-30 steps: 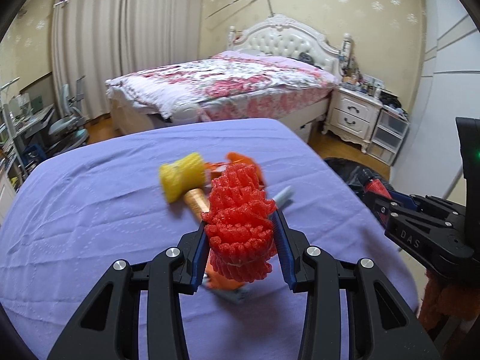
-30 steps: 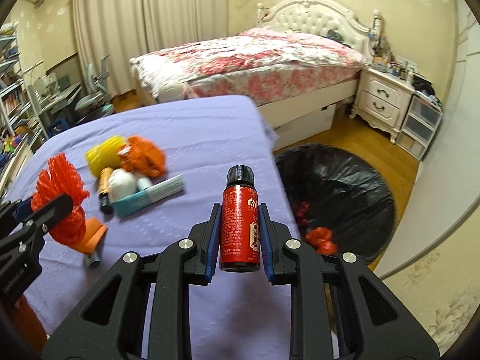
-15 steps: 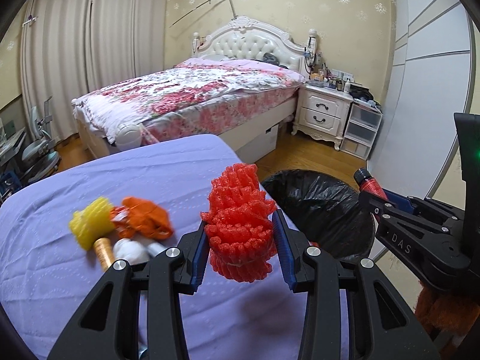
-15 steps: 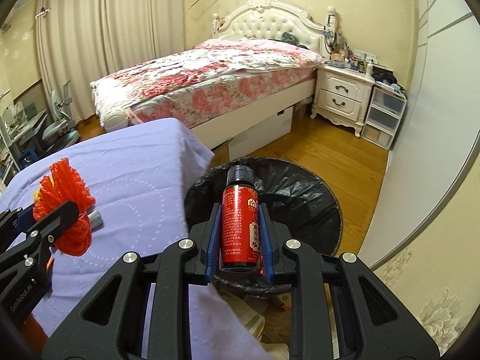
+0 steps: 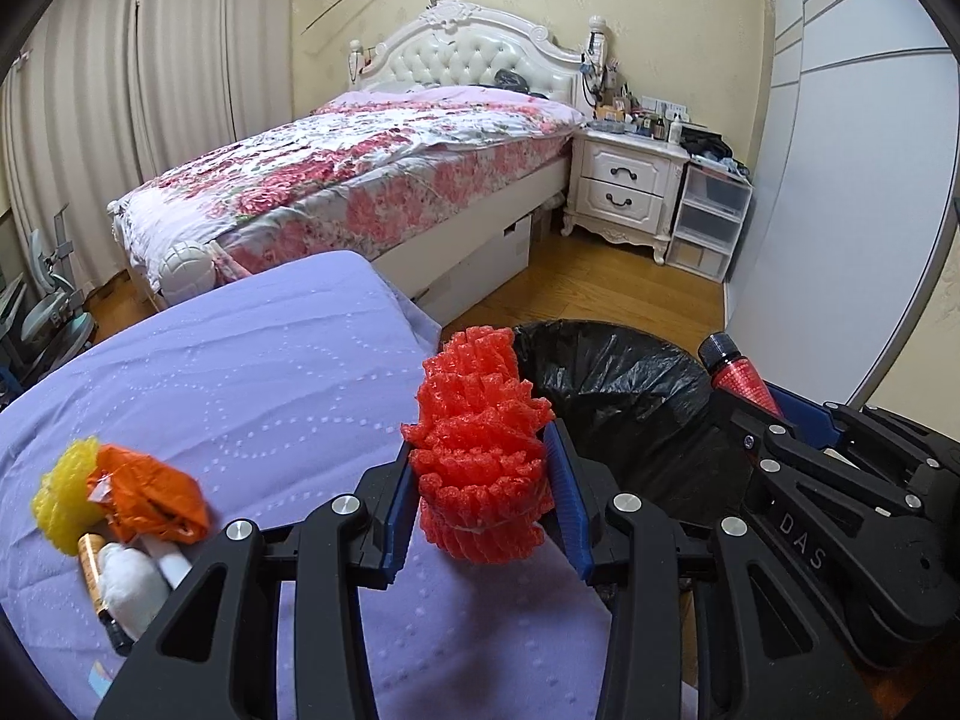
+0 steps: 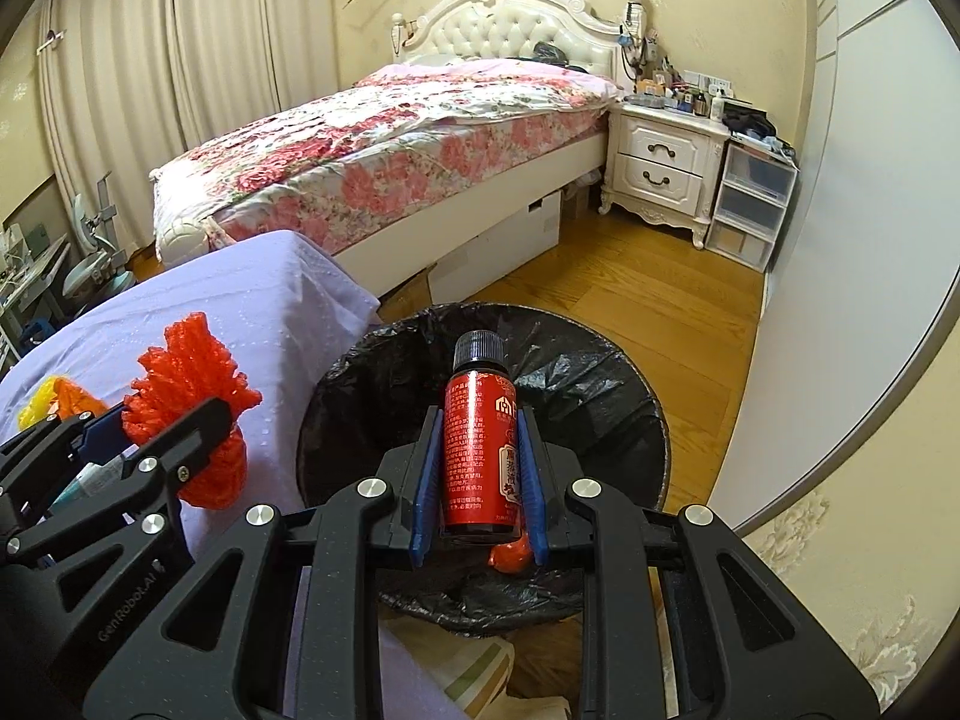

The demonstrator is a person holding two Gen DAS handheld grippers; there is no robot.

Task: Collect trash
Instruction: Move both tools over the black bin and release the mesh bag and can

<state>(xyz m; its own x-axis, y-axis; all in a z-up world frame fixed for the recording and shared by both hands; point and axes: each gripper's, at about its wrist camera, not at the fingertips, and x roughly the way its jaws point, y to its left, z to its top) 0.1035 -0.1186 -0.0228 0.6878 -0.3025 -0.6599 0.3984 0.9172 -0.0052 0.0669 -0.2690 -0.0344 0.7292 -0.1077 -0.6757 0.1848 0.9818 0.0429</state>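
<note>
- The step in hand looks like the carry to the bin: the right claw (image 6: pixel 477 450) is clamped on one small red bottle with a black cap (image 6: pixel 478 438), held upright over the black-lined round trash bin (image 6: pixel 600 396) on the floor.
- The left claw (image 5: pixel 483 498) grips one red foam-net fruit sleeve (image 5: pixel 477 444) above the lilac-clothed worktop's (image 5: pixel 240 384) right edge, just beside the bin.
- Next move, likely: let the bottle go into the bin, then bring the sleeve over its mouth.
- One red piece (image 6: pixel 510 555) already lies inside the bin.
- On the worktop's left side waits a pile: one yellow foam net (image 5: pixel 60 498), one orange wrapper (image 5: pixel 150 495), one white wad (image 5: pixel 132 585); more cannot be counted.
</note>
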